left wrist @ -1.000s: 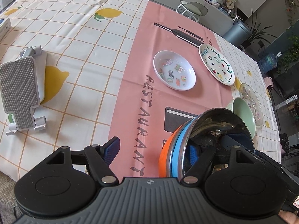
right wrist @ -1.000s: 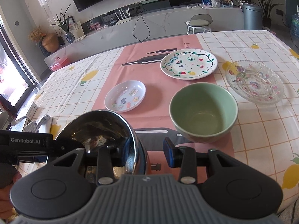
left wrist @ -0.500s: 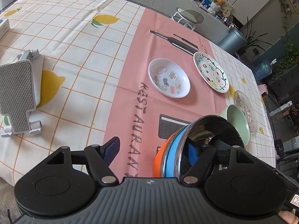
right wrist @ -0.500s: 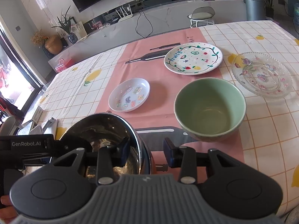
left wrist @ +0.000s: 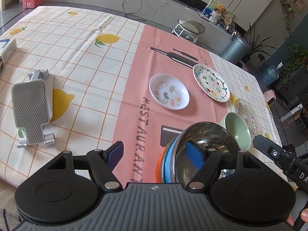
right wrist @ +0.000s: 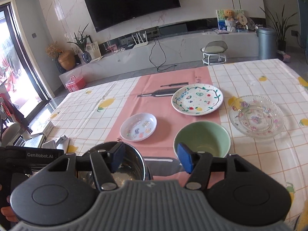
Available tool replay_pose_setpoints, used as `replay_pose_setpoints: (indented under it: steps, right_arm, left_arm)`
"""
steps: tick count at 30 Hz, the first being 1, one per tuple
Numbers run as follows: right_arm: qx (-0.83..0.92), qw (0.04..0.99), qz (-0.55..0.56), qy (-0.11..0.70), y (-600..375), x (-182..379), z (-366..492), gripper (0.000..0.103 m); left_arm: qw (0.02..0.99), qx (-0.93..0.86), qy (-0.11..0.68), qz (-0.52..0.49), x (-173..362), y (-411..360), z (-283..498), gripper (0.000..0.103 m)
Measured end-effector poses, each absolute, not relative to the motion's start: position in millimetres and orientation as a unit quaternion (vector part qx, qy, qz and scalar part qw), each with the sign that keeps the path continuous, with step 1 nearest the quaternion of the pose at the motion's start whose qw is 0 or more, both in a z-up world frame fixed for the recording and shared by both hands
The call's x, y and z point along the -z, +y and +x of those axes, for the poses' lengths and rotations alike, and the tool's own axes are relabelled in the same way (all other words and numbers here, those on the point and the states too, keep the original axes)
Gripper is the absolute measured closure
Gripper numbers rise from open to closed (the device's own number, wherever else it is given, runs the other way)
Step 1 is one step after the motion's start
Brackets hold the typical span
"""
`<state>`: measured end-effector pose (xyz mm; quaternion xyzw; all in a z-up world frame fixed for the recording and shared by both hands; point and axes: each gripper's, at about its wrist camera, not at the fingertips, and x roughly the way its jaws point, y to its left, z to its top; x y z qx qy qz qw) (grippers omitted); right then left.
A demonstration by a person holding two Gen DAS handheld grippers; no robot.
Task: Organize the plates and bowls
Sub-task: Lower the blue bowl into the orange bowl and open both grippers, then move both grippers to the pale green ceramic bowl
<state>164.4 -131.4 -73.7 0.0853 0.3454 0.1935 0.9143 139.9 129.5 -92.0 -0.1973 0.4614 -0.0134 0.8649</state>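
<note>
A steel bowl (left wrist: 207, 140) sits nested in a blue and an orange bowl (left wrist: 160, 165) at the table's near edge; it also shows in the right wrist view (right wrist: 125, 165). My left gripper (left wrist: 156, 154) is open, its right finger over the steel bowl's inside, its left finger outside. My right gripper (right wrist: 150, 156) is open and raised above the stack. A green bowl (right wrist: 202, 140) stands to the right. Beyond lie a small white sticker dish (right wrist: 138, 127), a painted white plate (right wrist: 197, 101) and a glass plate (right wrist: 256, 116).
A grey-white phone stand (left wrist: 31, 105) lies at the table's left. A white box (left wrist: 5, 48) sits at the far left edge. A stool (right wrist: 213, 52) and a grey bin (right wrist: 266, 42) stand beyond the table's far side.
Both grippers have risen and pulled back from the stack. My right gripper, earlier with its left finger inside the steel bowl, is now above it, with its jaws wider.
</note>
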Motion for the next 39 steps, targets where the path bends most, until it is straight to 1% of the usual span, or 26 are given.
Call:
replay_pose_setpoints:
  steps: [4,8,17,20,24,27,31,39]
  right_arm:
    - [-0.189,0.921,0.088,0.329,-146.1,63.4,163.5,0.042]
    - [-0.174,0.931,0.070,0.312,-161.4,56.1,166.0,0.037]
    - [-0.115,0.950,0.054,0.284,-210.8,44.7,170.1,0.037]
    - [-0.099,0.951,0.067,0.285,-227.0,45.8,173.3,0.037]
    - [-0.094,0.942,0.115,0.299,-243.0,50.7,177.3,0.037]
    - [-0.095,0.943,0.110,0.299,-244.4,53.1,178.3,0.037]
    - [-0.090,0.938,0.133,0.308,-252.3,62.6,183.4,0.037]
    - [-0.053,0.930,0.153,0.330,-271.7,83.8,191.3,0.037]
  left_arm:
    - [0.869,0.012,0.455,-0.196,81.2,126.6,140.3,0.016]
    - [0.870,0.016,0.453,-0.196,68.9,121.6,142.0,0.016]
    - [0.882,0.023,0.445,-0.155,37.0,90.8,144.7,0.016]
    - [0.884,0.036,0.441,-0.151,27.2,75.3,147.3,0.016]
    - [0.883,0.064,0.441,-0.146,16.9,47.5,155.6,0.016]
    - [0.880,0.087,0.444,-0.141,11.0,25.4,161.7,0.016]
    - [0.881,0.121,0.438,-0.132,11.8,-1.4,171.0,0.016]
    - [0.852,0.138,0.504,-0.024,34.4,-58.2,191.7,0.016]
